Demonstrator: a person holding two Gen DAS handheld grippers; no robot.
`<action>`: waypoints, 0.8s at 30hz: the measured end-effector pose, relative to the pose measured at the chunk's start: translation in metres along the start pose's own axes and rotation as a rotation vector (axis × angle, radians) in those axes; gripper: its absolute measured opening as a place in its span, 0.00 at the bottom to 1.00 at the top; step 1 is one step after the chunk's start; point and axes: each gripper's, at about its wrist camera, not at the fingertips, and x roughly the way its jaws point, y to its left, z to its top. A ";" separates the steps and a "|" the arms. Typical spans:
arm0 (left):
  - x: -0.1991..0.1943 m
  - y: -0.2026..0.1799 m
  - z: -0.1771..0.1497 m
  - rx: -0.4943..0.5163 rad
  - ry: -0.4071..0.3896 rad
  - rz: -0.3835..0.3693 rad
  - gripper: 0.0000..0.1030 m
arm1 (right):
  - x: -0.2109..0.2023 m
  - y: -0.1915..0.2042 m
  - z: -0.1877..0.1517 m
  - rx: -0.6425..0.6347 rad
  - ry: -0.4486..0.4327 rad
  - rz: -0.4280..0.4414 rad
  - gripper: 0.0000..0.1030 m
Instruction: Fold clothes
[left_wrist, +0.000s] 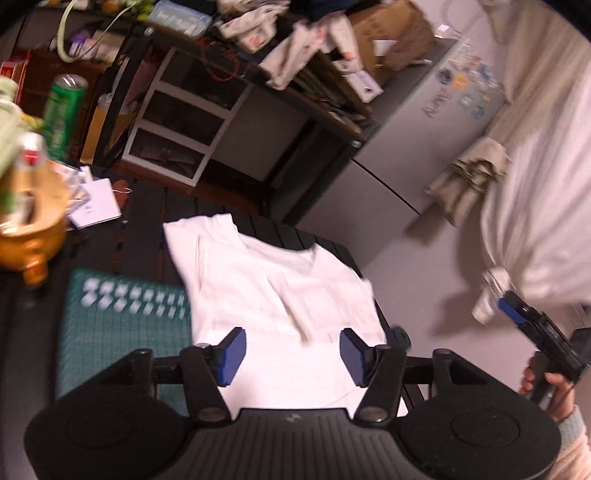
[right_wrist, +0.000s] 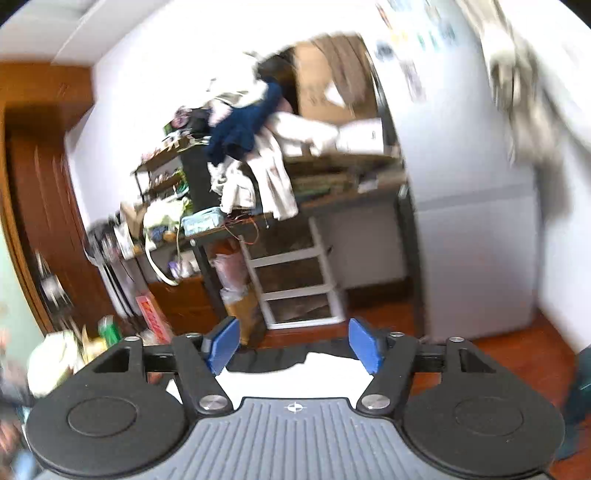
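A white garment (left_wrist: 280, 295) lies spread flat on the black table (left_wrist: 147, 221), its neckline toward the far edge. My left gripper (left_wrist: 292, 355) hovers above the garment's near hem, open, with nothing between its blue pads (left_wrist: 232, 355). The right gripper (left_wrist: 511, 310) shows at the right edge of the left wrist view, held by a hand (left_wrist: 550, 384) off the table's side, over the floor. In the right wrist view the right gripper (right_wrist: 294, 345) is open and empty, raised and pointing into the room. Only a strip of the white garment (right_wrist: 295, 374) shows below its fingers.
A green cutting mat (left_wrist: 122, 325) lies left of the garment, with a golden pot (left_wrist: 33, 236), a green can (left_wrist: 61, 114) and papers (left_wrist: 96, 203) beyond. A white drawer unit (left_wrist: 184, 118), a cluttered shelf (left_wrist: 314, 74) and a fridge (left_wrist: 424, 147) stand behind the table.
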 end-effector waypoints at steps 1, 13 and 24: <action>-0.015 -0.003 -0.007 0.008 0.001 -0.001 0.57 | -0.028 0.017 -0.004 -0.030 0.002 -0.022 0.66; -0.039 0.018 -0.125 -0.137 0.204 -0.060 0.63 | -0.127 0.030 -0.112 0.360 0.280 0.045 0.63; 0.035 0.081 -0.155 -0.375 0.356 -0.111 0.61 | -0.080 -0.041 -0.204 0.723 0.507 0.005 0.54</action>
